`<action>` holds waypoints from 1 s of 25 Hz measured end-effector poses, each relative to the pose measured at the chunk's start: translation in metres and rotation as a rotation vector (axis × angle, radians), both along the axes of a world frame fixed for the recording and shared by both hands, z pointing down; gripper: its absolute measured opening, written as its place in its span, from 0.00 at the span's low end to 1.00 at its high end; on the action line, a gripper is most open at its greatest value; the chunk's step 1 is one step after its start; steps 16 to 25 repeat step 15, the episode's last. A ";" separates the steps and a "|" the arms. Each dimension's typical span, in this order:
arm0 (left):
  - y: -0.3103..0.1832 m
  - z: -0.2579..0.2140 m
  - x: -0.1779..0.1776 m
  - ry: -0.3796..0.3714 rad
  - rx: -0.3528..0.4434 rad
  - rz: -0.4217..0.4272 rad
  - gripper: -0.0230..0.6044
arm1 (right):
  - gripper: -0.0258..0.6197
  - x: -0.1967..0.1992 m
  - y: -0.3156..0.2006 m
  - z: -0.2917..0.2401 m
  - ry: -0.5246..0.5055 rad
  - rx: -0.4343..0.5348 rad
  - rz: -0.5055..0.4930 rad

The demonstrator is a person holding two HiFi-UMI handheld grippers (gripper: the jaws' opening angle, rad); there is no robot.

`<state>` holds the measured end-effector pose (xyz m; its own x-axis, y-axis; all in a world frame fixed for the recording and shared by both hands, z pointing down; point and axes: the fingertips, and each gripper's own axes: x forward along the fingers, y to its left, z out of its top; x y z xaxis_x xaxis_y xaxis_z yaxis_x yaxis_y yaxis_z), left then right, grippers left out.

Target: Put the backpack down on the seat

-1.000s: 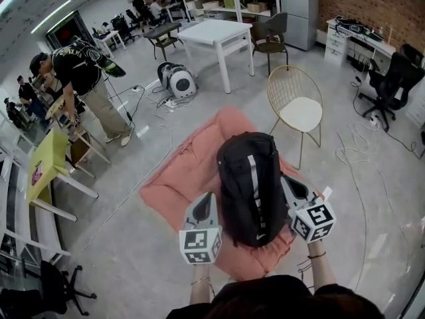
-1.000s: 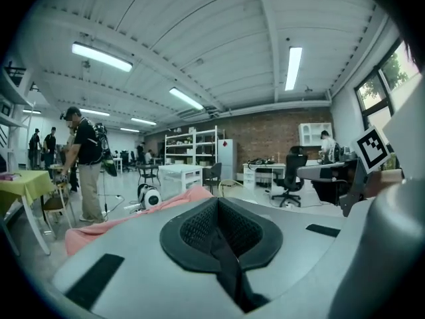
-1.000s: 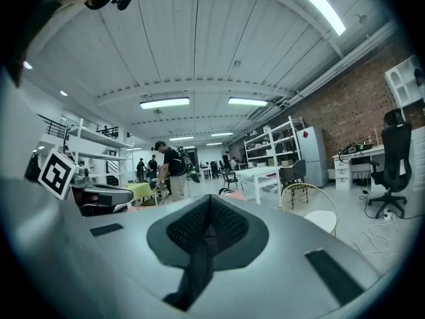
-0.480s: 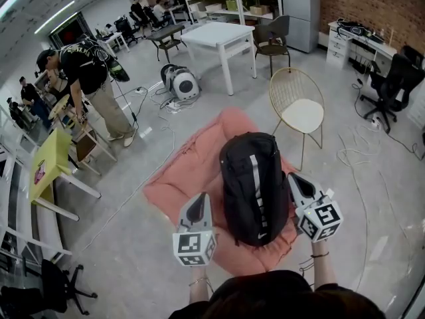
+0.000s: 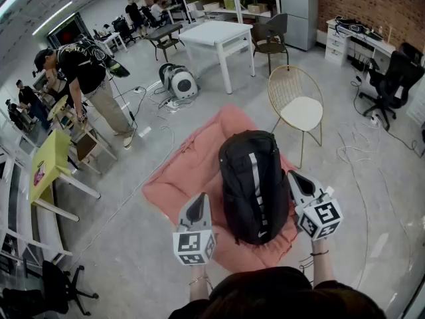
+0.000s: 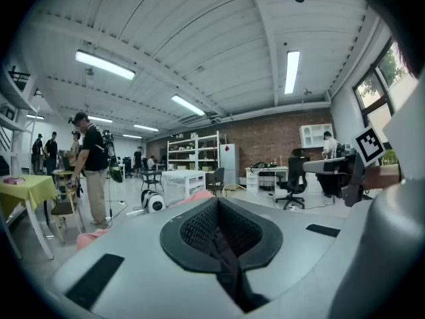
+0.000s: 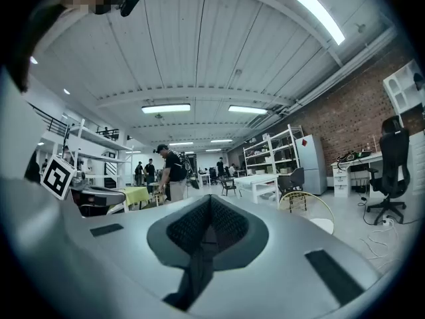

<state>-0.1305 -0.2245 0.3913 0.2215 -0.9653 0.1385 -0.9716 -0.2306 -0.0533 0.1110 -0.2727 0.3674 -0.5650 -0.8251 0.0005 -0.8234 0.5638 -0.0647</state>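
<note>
Nearest the person, the 2 grippers stood on either side of the load. The left gripper was pressed together on a black strap running down through its jaws. The right gripper was likewise clamped on a dark strap. Between them the black backpack lay lengthwise over the near right part of the pink seat, a wide cushion on the floor. Its lower end was close to the cushion's near edge, and whether it already rested there or hung just above could not be told. The likely trouble was that edge: set down so near it, the backpack could slump or slide off onto the bare floor. If 1 gripper let go before the other, the weight would probably swing to the held side and roll the backpack over. A strap might also catch in a jaw as it opened and drag the backpack along. Beyond the seat stood a gold wire chair, well apart.
</note>
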 end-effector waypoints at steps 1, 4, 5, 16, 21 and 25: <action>-0.001 0.000 -0.001 0.000 0.001 -0.001 0.06 | 0.06 0.000 -0.001 0.000 -0.003 0.002 0.001; -0.001 -0.001 -0.004 0.004 0.008 -0.004 0.06 | 0.06 0.000 -0.001 0.001 -0.007 0.002 0.002; -0.002 -0.002 -0.004 0.004 0.010 -0.004 0.06 | 0.06 0.001 -0.001 0.001 -0.011 0.002 0.001; -0.002 -0.010 -0.003 0.008 0.020 0.005 0.06 | 0.06 0.002 -0.001 -0.003 -0.019 0.001 0.005; -0.002 -0.010 -0.003 0.008 0.020 0.005 0.06 | 0.06 0.002 -0.001 -0.003 -0.019 0.001 0.005; -0.002 -0.010 -0.003 0.008 0.020 0.005 0.06 | 0.06 0.002 -0.001 -0.003 -0.019 0.001 0.005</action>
